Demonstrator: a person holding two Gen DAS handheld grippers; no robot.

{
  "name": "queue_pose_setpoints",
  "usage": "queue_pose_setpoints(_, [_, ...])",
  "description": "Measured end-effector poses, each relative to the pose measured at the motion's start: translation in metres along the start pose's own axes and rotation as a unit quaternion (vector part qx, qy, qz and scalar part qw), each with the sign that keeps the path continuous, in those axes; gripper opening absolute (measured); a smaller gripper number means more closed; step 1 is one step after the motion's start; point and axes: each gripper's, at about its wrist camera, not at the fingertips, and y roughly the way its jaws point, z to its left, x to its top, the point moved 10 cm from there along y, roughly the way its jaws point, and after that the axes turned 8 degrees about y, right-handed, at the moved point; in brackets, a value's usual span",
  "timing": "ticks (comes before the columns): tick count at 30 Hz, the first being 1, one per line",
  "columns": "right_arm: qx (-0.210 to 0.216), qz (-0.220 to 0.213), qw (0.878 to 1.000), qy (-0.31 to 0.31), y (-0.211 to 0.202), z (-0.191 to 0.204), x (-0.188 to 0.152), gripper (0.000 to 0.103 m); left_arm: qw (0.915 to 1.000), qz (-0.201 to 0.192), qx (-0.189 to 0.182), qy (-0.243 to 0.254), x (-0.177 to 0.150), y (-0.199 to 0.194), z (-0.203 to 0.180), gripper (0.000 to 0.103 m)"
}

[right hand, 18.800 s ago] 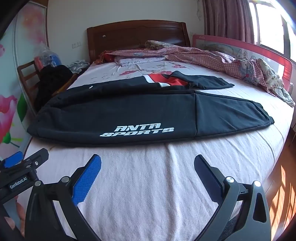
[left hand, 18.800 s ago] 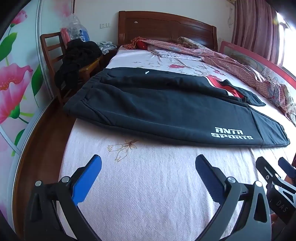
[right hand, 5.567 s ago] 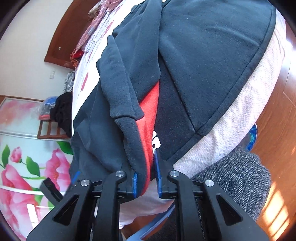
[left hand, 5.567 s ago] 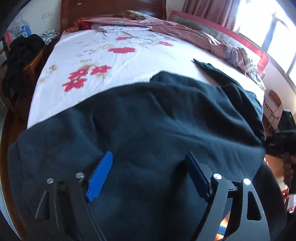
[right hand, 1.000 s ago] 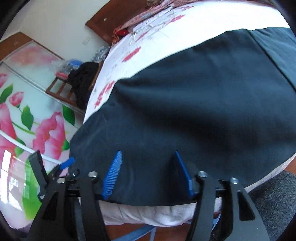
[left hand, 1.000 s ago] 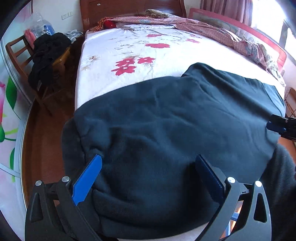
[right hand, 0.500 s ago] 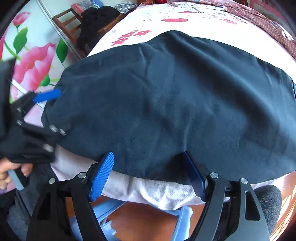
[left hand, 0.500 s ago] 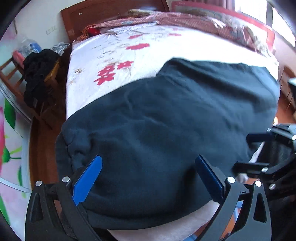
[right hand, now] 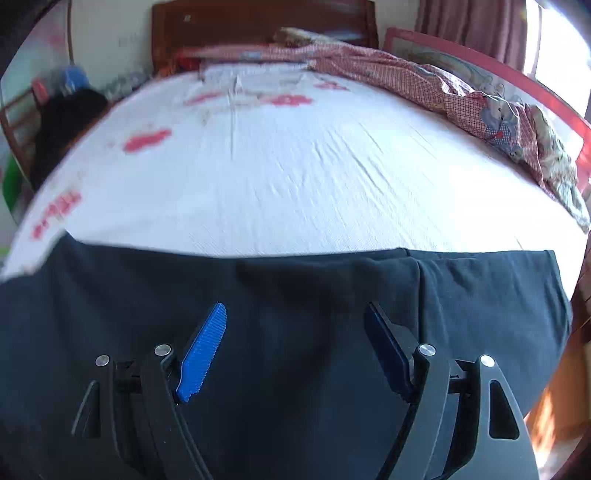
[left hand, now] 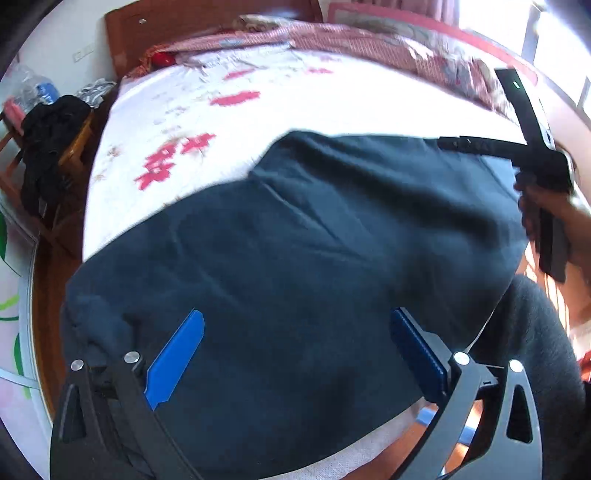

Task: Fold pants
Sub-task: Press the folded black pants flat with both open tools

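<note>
The dark navy pants (left hand: 314, 251) lie folded in a wide flat bundle across the near end of the bed; they also fill the lower half of the right wrist view (right hand: 295, 295). My left gripper (left hand: 295, 332) is open and empty, hovering over the bundle's near left part. My right gripper (right hand: 295, 325) is open and empty over the bundle's middle. In the left wrist view the right gripper's body and the hand holding it show at the far right (left hand: 535, 162), its fingers hidden.
The bed sheet (right hand: 295, 166) is white with red flowers. A crumpled pink checked quilt (right hand: 480, 99) lies along the far right side. A wooden headboard (right hand: 258, 22) stands at the back. A chair with black clothes (left hand: 48, 147) stands left of the bed.
The right gripper has lifted and swung from the bed's near edge to point over the pants toward the headboard. The left gripper has shifted slightly. Both stay open.
</note>
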Motion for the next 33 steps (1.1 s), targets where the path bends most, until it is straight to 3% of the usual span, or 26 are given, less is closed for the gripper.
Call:
queue_pose_setpoints(1, [0.004,-0.012,1.0,0.005,0.007,-0.015,0.004,0.1,0.9998,0.017,0.006,0.004,-0.01,0.009,0.0,0.101])
queue_pose_setpoints(3, [0.018,-0.016,0.999,0.043,0.009,-0.042,0.005,0.099,1.0,-0.003,-0.006,0.002,-0.02,0.009,0.005,0.101])
queue_pose_setpoints(7, [0.006,-0.023,1.0,0.015,0.014,-0.043,0.005,0.099,0.9998,-0.004,-0.018,-0.011,-0.027,0.006,0.014,0.101])
queue_pose_setpoints(10, [0.057,-0.017,0.996,0.071,-0.006,-0.053,0.005,0.099,0.9999,0.002,-0.014,-0.008,-0.026,0.006,0.013,0.101])
queue_pose_setpoints(12, [0.107,-0.031,0.985,0.135,-0.033,-0.07,0.002,0.099,0.9999,0.004,-0.009,-0.011,-0.027,0.006,0.01,0.101])
queue_pose_setpoints(15, [0.164,-0.05,0.952,0.255,-0.063,-0.132,-0.007,0.099,0.9998,0.005,-0.004,-0.02,-0.025,0.008,0.012,0.101])
queue_pose_setpoints(17, [0.17,-0.063,0.921,0.345,-0.07,-0.196,-0.021,0.099,0.9998,0.003,0.0,-0.022,-0.026,0.008,0.012,0.101])
queue_pose_setpoints(19, [0.156,-0.074,0.883,0.437,-0.066,-0.264,-0.042,0.099,0.9997,0.001,0.001,-0.026,-0.027,0.008,0.012,0.101])
queue_pose_setpoints(22, [0.158,-0.101,0.829,0.527,-0.059,-0.333,-0.068,0.085,0.9996,0.003,0.003,-0.028,-0.028,0.008,0.013,0.101])
queue_pose_setpoints(23, [0.146,-0.096,0.822,0.542,-0.053,-0.347,-0.075,0.076,0.9996,0.004,0.003,-0.029,-0.028,0.008,0.013,0.101])
queue_pose_setpoints(25, [0.145,-0.086,0.816,0.553,-0.039,-0.359,-0.083,0.05,0.9995,0.006,0.005,-0.031,-0.027,0.008,0.013,0.101])
queue_pose_setpoints(26, [0.13,-0.071,0.818,0.555,-0.032,-0.362,-0.088,0.041,0.9994,0.008,0.006,-0.032,-0.028,0.008,0.013,0.101])
queue_pose_setpoints(29, [0.103,-0.034,0.845,0.524,-0.011,-0.353,-0.088,0.038,0.9993,0.011,0.008,-0.033,-0.027,0.008,0.013,0.101])
queue_pose_setpoints(30, [0.11,-0.032,0.843,0.525,-0.006,-0.351,-0.087,0.031,0.9993,0.011,0.009,-0.034,-0.028,0.009,0.013,0.101])
queue_pose_setpoints(31, [0.118,-0.034,0.84,0.528,-0.004,-0.349,-0.083,0.014,0.9993,0.012,0.01,-0.034,-0.028,0.009,0.013,0.101])
queue_pose_setpoints(33, [0.093,-0.039,0.856,0.507,-0.01,-0.346,-0.075,0.006,0.9993,0.013,0.011,-0.034,-0.028,0.009,0.013,0.101])
